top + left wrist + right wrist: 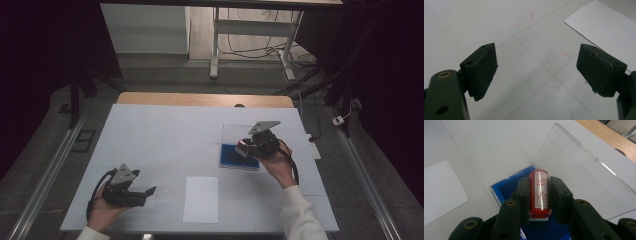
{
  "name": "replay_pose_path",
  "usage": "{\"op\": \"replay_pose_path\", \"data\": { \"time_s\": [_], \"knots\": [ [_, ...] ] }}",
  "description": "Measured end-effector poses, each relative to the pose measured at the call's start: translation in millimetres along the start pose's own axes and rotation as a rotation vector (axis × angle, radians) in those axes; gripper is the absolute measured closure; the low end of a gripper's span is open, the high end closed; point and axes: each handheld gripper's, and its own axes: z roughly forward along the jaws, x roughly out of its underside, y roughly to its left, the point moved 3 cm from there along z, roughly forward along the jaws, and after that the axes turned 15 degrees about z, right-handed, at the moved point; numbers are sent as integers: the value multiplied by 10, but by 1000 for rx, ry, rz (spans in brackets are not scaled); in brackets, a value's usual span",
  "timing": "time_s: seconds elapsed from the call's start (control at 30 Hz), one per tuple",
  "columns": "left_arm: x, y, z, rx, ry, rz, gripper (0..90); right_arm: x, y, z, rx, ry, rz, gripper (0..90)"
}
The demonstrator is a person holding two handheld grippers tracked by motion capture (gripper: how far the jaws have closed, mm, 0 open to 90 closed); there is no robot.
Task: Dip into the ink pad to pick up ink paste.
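Right gripper view showed the right gripper (539,195) with its two black jaws pressed against the sides of a red cylindrical stamp with a white label bearing red characters (539,192), which stood between them, gripped. Directly beneath the stamp lay a flat blue ink pad in a blue tray (507,186), and its clear plastic lid (584,175) stood hinged open behind it, slanting up and away. A white sheet of paper (441,187) lay apart from the tray on the white desk (486,145). In the high view the right gripper (250,146) hovered over the blue tray (232,157) at the desk's right half. The left gripper (536,70) had its jaws spread wide with nothing between them, above bare desk marked with thin lines and faint red scribbles (525,21); in the high view it (147,192) sat near the desk's front left corner, just beside the paper sheet (201,199).
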Motion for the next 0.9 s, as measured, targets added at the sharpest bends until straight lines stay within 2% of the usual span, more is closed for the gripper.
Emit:
{"op": "replay_pose_path", "data": {
  "time_s": [0.2,0.43,0.9],
  "knots": [
    [2,-3,2,0,2,2,177,17,-6,51,16,7,3,697],
    [3,-4,5,0,8,9,178,49,-20,112,26,41,-2,697],
    [6,-9,9,5,9,8,182,93,-4,227,25,81,2,697]
  ]
}}
